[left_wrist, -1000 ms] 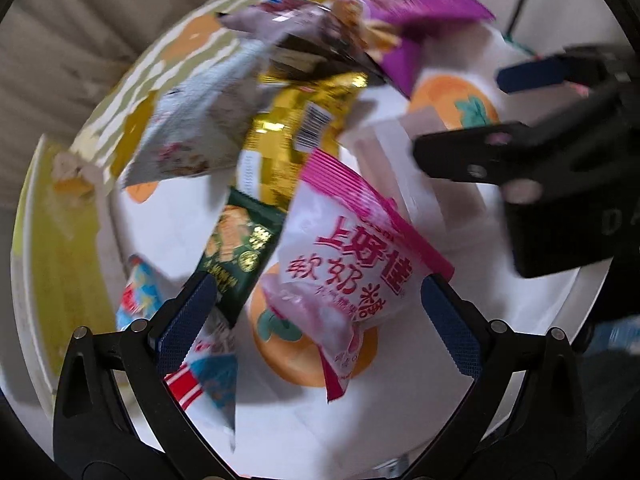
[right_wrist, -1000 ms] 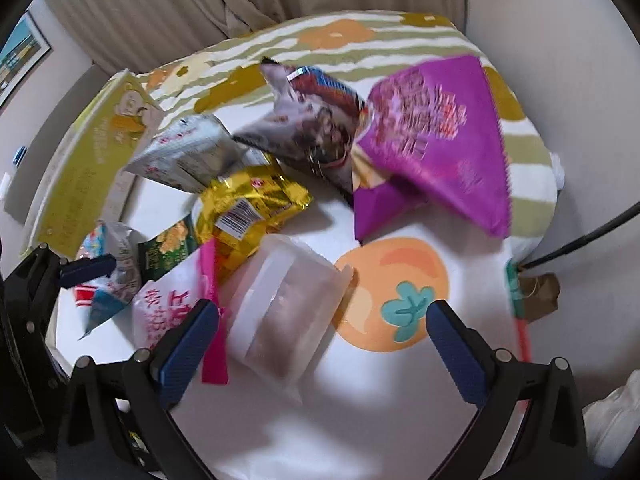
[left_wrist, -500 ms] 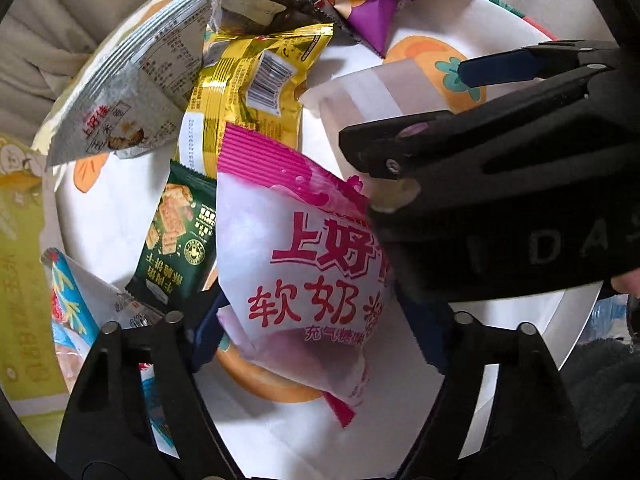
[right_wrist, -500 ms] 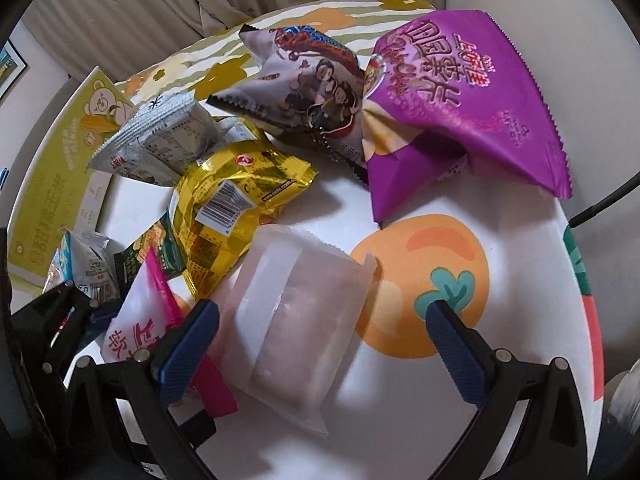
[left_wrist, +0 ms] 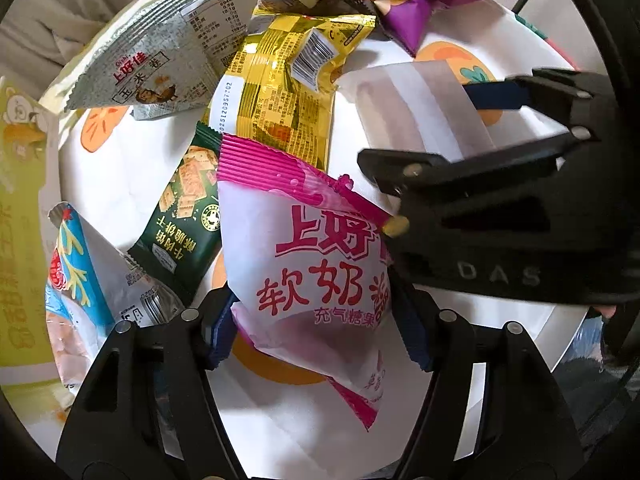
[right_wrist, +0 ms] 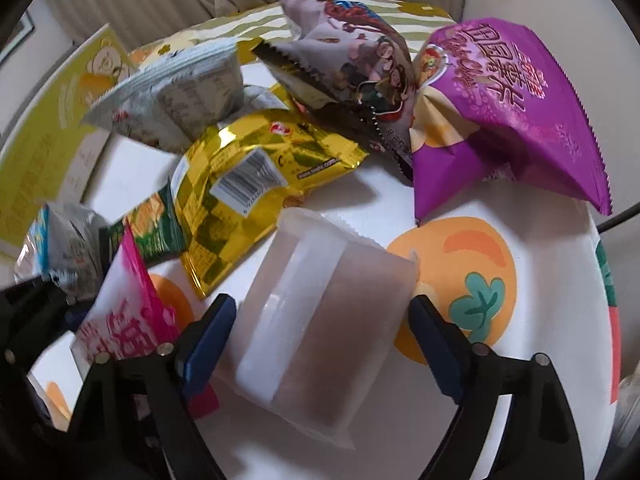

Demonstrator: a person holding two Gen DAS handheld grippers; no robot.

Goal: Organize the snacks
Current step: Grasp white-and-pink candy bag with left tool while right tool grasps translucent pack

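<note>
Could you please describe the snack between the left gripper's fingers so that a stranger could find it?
On the white table, the left gripper closes around a pink bag. It is the only one with a magenta top seam and red characters, right of the green packet.
</note>
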